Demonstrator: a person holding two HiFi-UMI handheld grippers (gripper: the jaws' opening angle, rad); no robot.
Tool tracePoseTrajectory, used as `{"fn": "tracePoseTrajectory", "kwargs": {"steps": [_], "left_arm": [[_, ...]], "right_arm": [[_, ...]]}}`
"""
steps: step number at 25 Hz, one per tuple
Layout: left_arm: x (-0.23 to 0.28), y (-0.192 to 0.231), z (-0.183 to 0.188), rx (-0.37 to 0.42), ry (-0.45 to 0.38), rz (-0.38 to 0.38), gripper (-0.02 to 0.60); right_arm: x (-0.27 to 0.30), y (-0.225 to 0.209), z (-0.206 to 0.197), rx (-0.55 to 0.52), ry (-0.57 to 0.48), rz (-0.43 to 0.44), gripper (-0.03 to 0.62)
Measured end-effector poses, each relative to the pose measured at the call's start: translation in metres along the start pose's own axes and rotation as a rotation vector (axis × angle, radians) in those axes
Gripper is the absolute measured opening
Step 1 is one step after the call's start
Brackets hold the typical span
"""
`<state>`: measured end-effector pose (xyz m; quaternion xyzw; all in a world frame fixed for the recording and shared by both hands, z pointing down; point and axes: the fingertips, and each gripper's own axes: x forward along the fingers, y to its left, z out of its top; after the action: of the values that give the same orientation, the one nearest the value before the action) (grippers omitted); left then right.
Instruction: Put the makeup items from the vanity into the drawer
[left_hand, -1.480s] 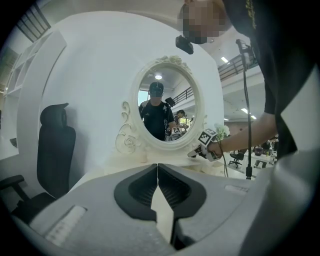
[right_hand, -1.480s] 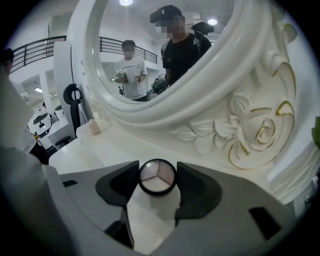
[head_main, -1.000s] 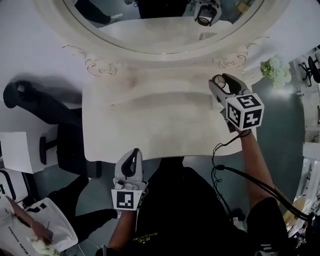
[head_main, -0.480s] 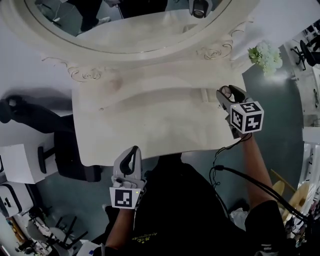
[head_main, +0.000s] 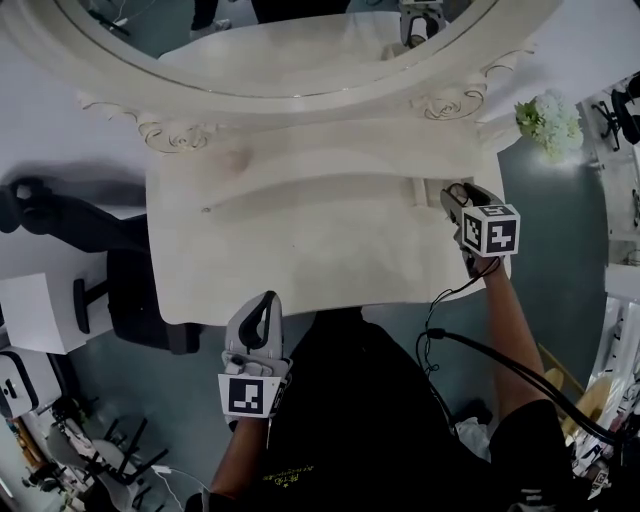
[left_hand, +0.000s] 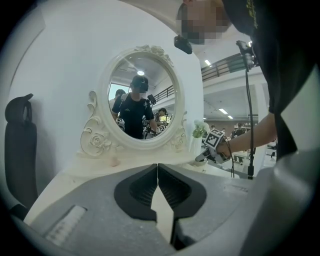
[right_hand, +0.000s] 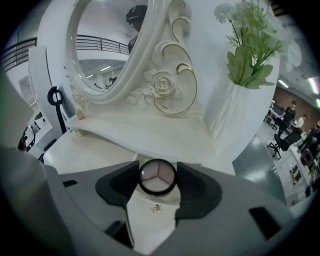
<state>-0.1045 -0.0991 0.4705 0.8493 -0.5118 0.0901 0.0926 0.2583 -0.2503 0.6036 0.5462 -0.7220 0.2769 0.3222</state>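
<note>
My right gripper (right_hand: 157, 172) is shut on a round compact (right_hand: 157, 176) with a black rim and three pale sections. In the head view the right gripper (head_main: 457, 194) hangs over the right end of the cream vanity (head_main: 300, 250), pointing steeply down. Just under the compact shows a white panel with a small gold knob (right_hand: 156, 208). A small pink item (left_hand: 114, 161) stands on the raised shelf below the oval mirror (left_hand: 142, 97). My left gripper (head_main: 262, 304) rests at the vanity's front edge with its jaws closed on nothing.
A white vase of pale flowers (head_main: 546, 122) stands just beyond the vanity's right end, close to the right gripper. A dark chair (head_main: 60, 200) stands to the left of the vanity. The ornate mirror frame (right_hand: 160, 85) rises behind the shelf.
The right gripper has come down and back along the vanity's right end with the compact in it. The left gripper has stayed in place.
</note>
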Motion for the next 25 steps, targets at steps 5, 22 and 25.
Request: {"fn": "tracePoseTrajectory", "kwargs": {"steps": [5, 22, 25], "left_arm": [[-0.002, 0.005, -0.005, 0.005, -0.023, 0.014, 0.022], [0.002, 0.020, -0.013, -0.010, 0.042, 0.052, 0.021], [0.000, 0.025, -0.015, -0.011, 0.051, 0.063, 0.021]], "right_arm": [[0.013, -0.004, -0.006, -0.002, 0.058, -0.004, 0.235], [0.052, -0.011, -0.025, -0.010, 0.353, 0.036, 0.235], [0.057, -0.011, -0.028, -0.010, 0.405, 0.052, 0.235]]}}
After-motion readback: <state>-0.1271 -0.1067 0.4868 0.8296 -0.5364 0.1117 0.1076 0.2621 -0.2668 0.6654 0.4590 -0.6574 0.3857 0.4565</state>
